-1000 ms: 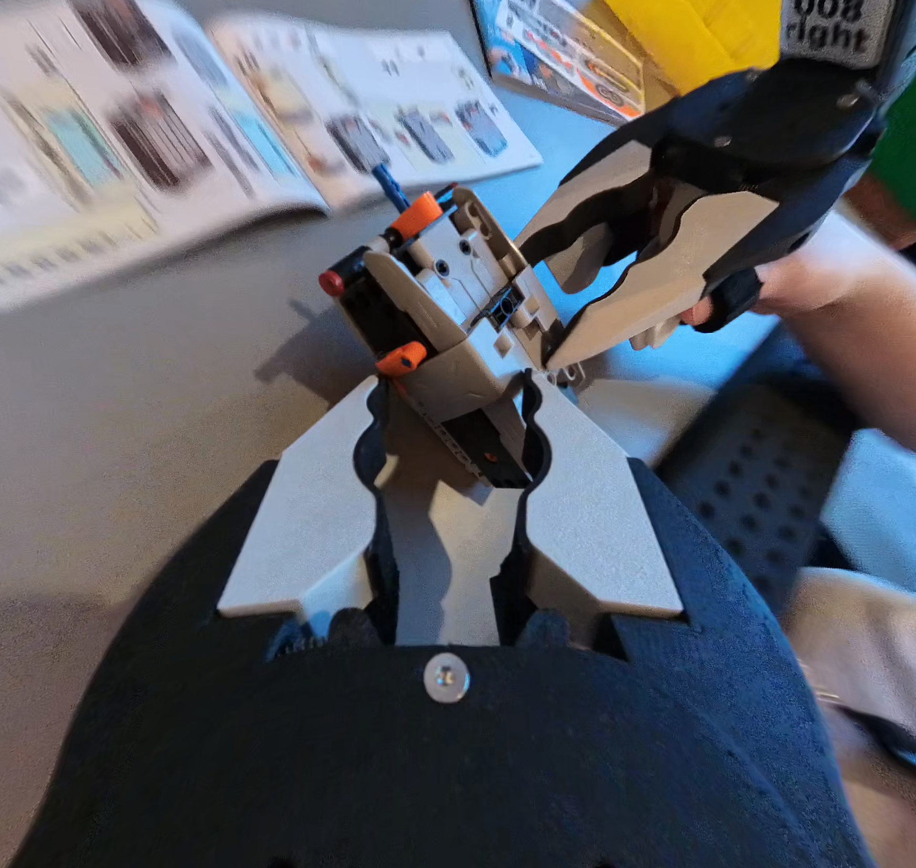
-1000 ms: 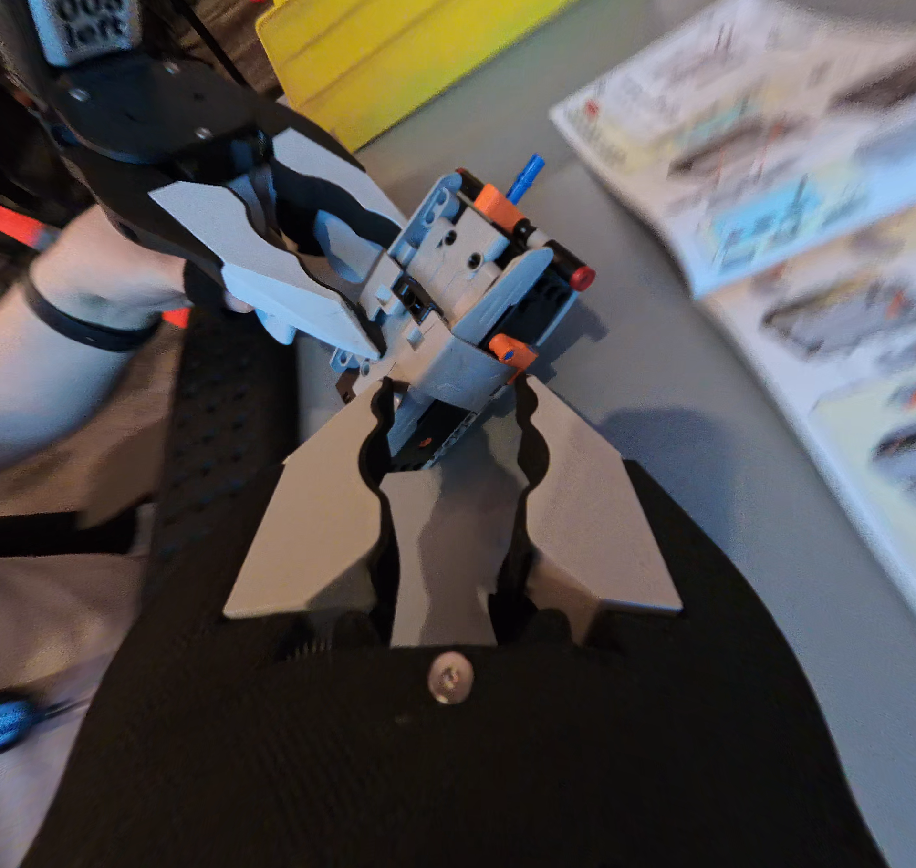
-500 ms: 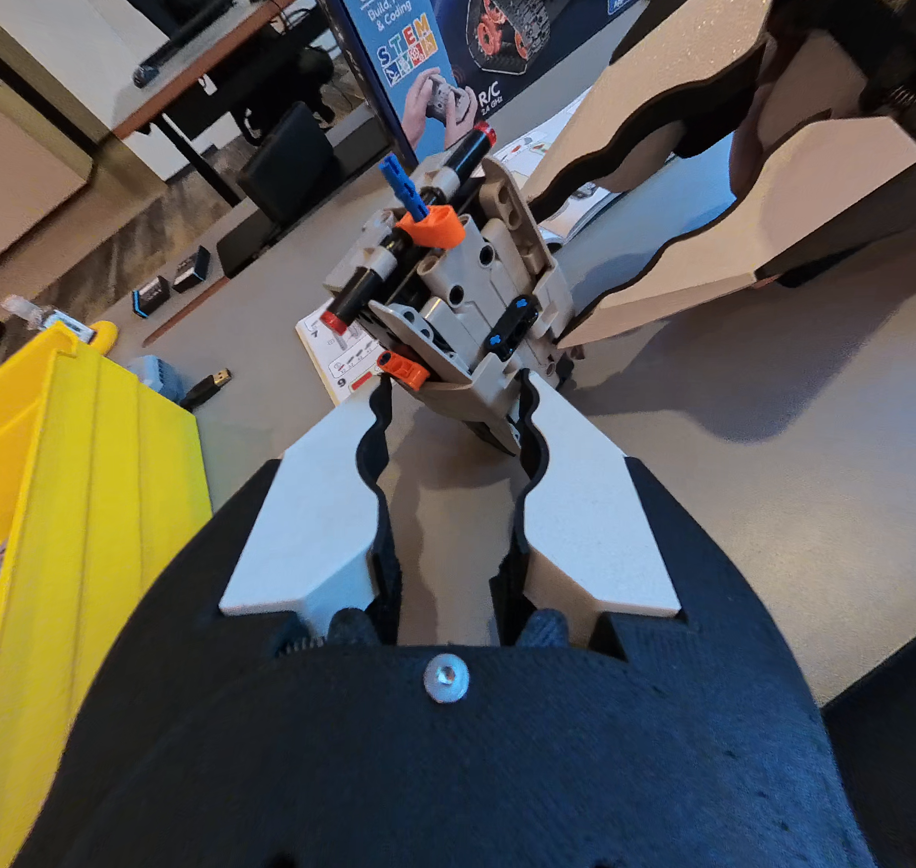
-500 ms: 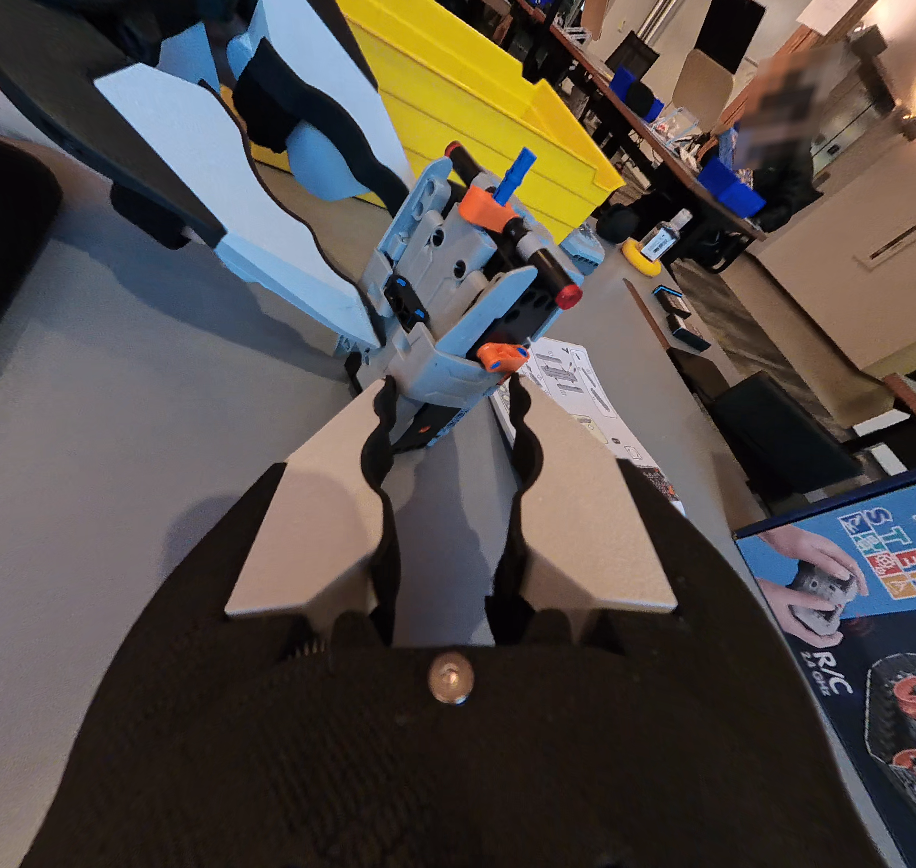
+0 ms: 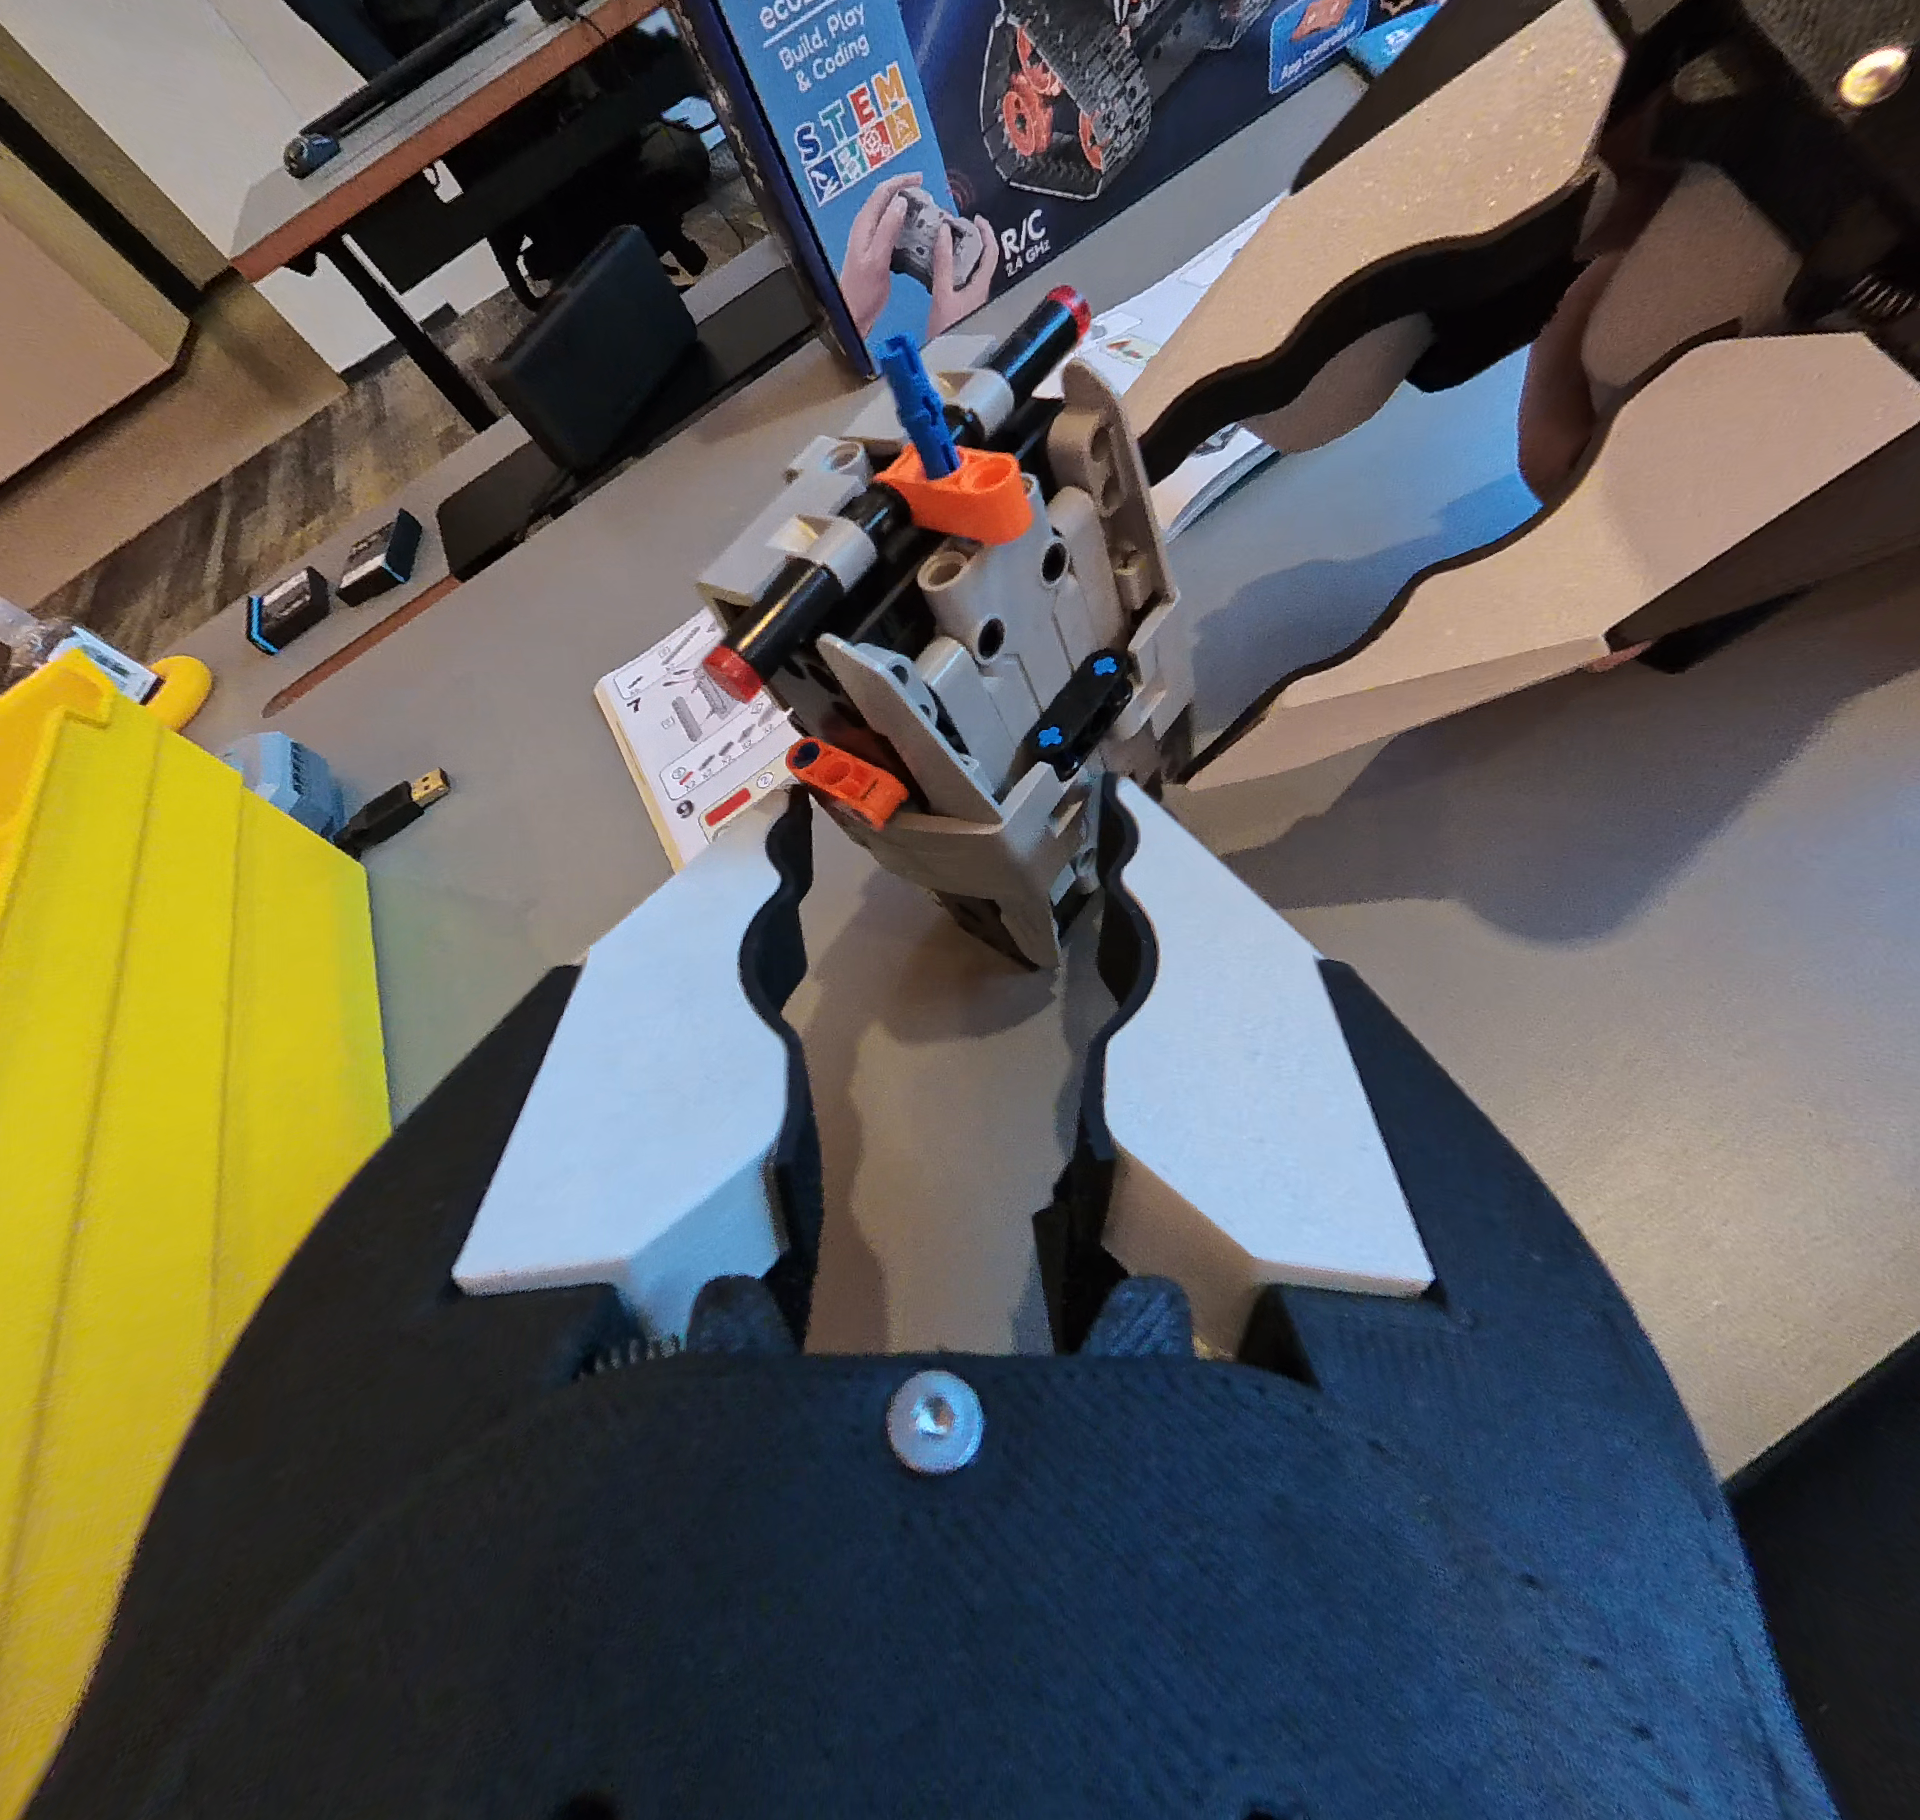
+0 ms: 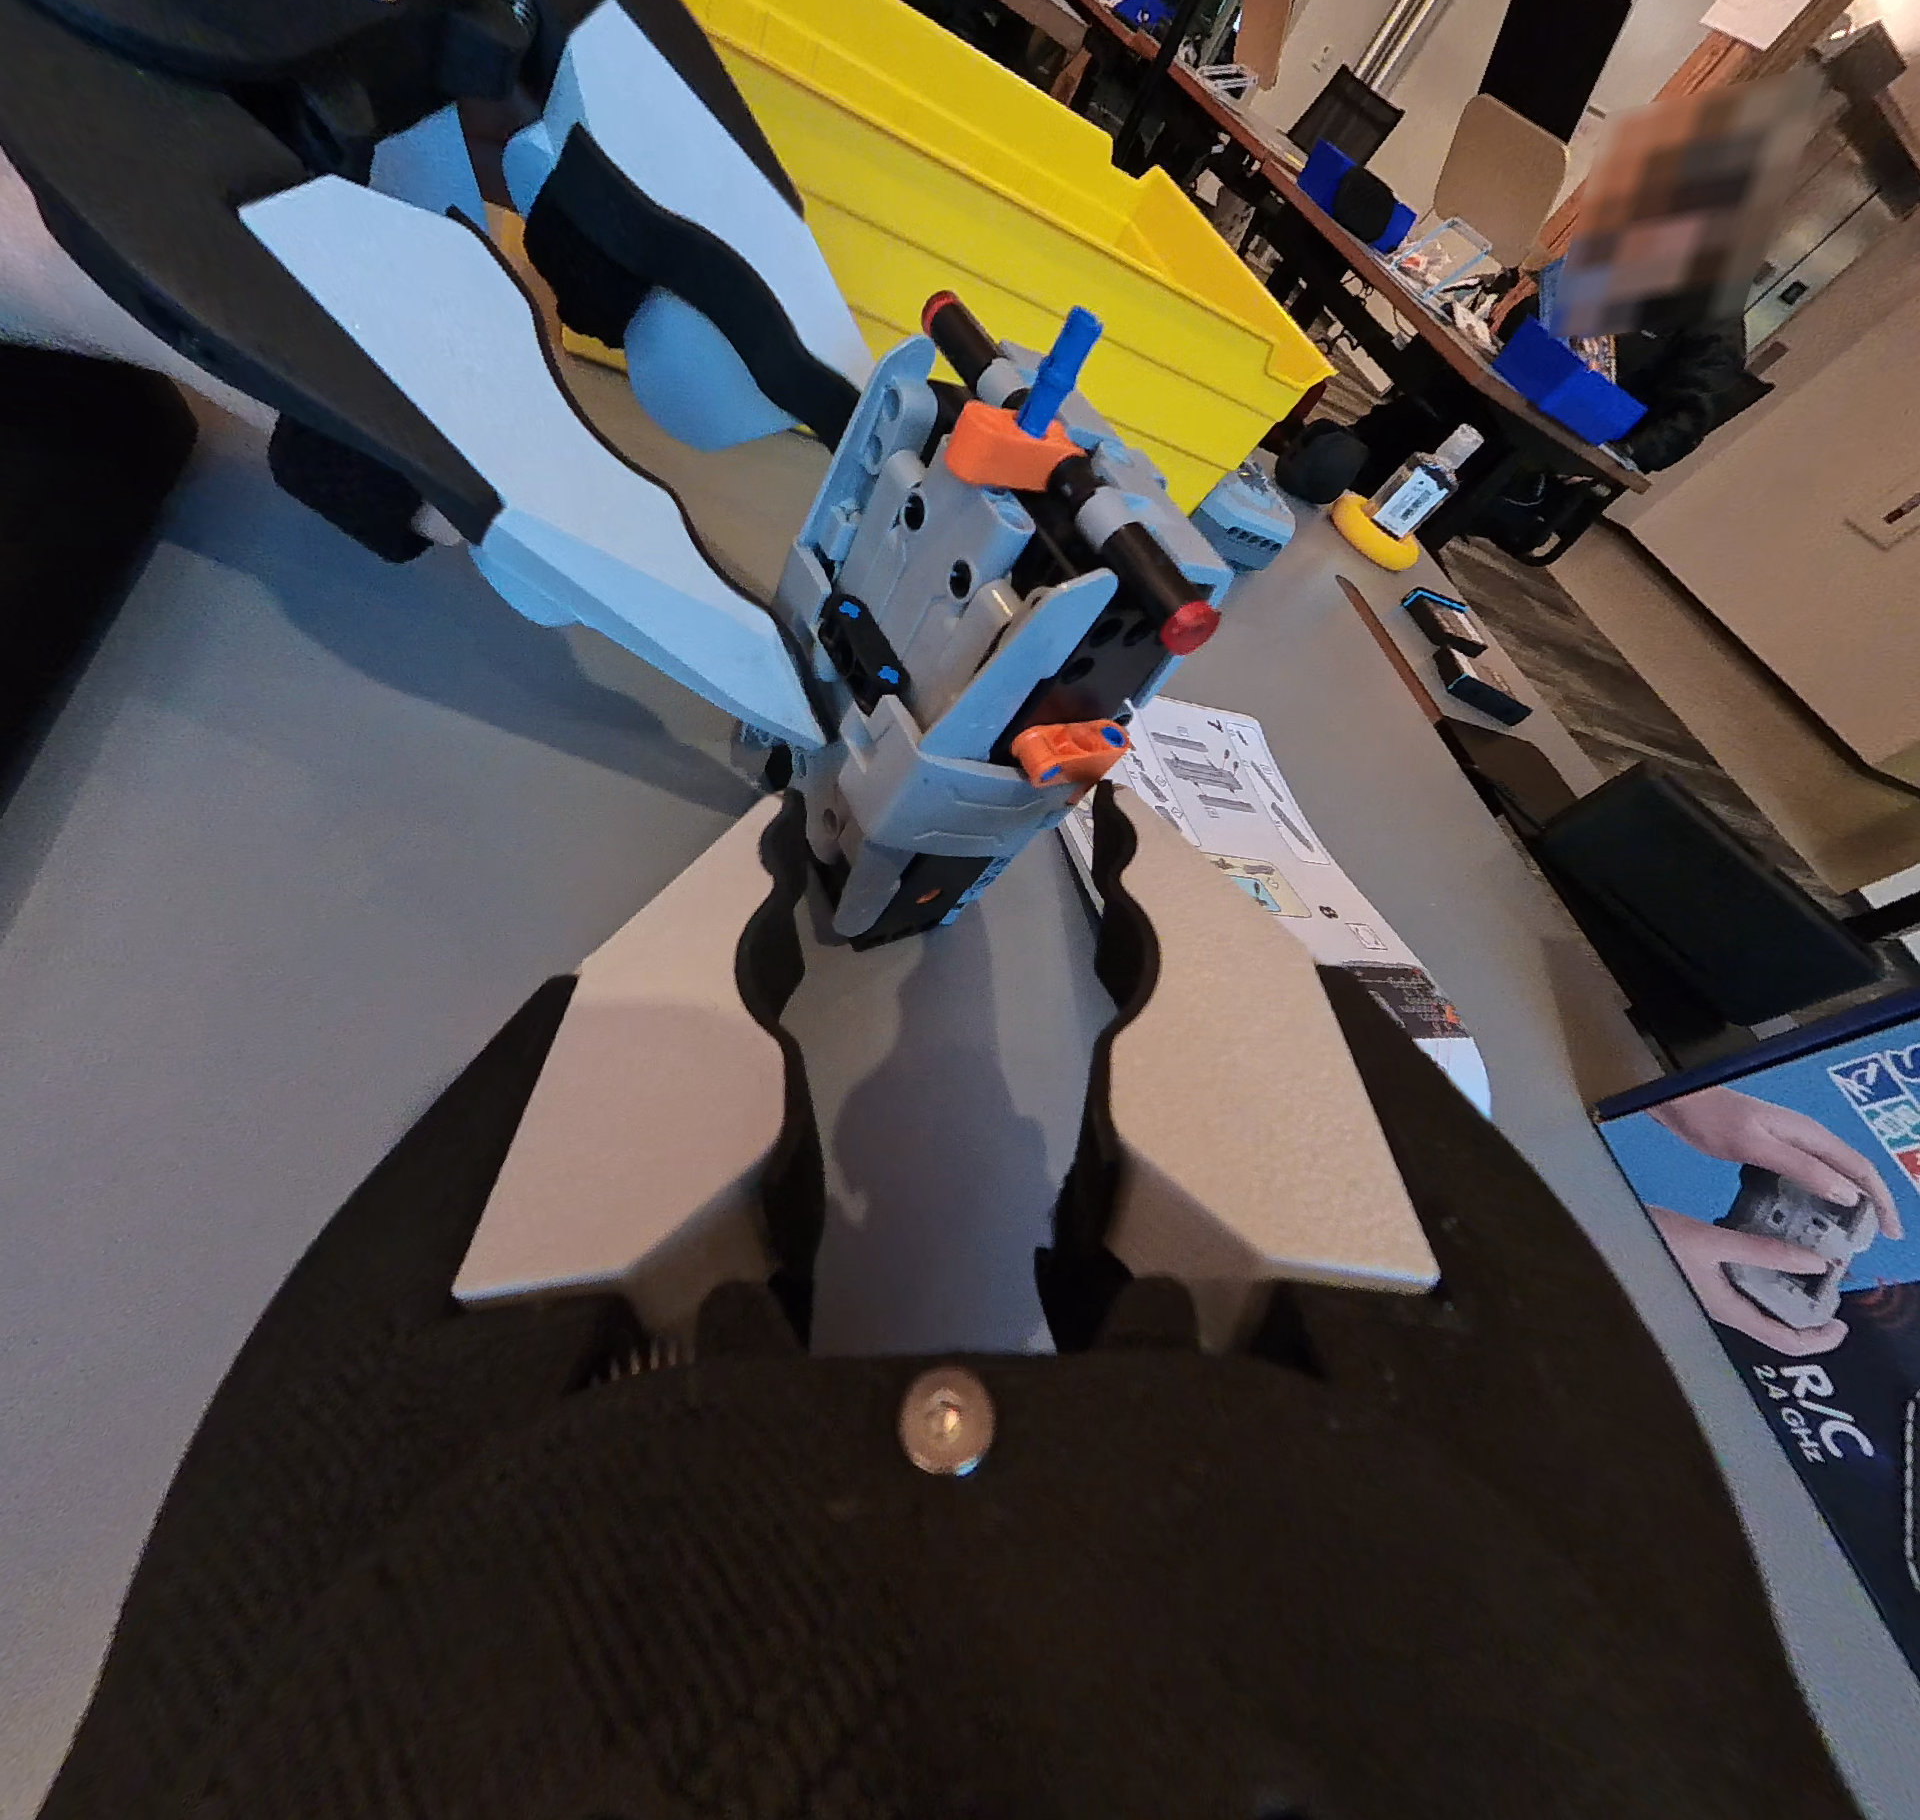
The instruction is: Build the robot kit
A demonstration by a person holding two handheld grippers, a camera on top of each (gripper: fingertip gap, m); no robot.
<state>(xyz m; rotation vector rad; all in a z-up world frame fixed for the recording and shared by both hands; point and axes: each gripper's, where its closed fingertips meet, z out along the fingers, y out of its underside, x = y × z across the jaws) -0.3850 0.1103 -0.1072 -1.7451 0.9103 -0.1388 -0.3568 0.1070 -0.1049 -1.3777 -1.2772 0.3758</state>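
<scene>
A grey brick assembly (image 5: 997, 648) with a black axle, orange connectors and a blue pin stands tilted above the grey table (image 5: 1558, 1095). My left gripper (image 5: 951, 814) is shut on its lower end. The right gripper's fingers (image 5: 1455, 575) reach in from the upper right and meet the assembly's lower right side. In the right wrist view the assembly (image 6: 966, 627) sits between the tips of my right gripper (image 6: 940, 814), which is shut on it. The left gripper's fingers (image 6: 582, 482) come from the upper left and touch its left side.
A yellow bin (image 5: 156, 1043) stands at the left, also in the right wrist view (image 6: 987, 191). A blue product box (image 5: 935, 56) stands behind. An instruction sheet (image 5: 675, 731) and a USB plug (image 5: 395, 809) lie on the table. A person (image 6: 1662, 316) sits at a far table.
Both grippers have swung together with the assembly: the views looked down on an open booklet, now they look across the table. Both grips have held. Little has moved in the last half second.
</scene>
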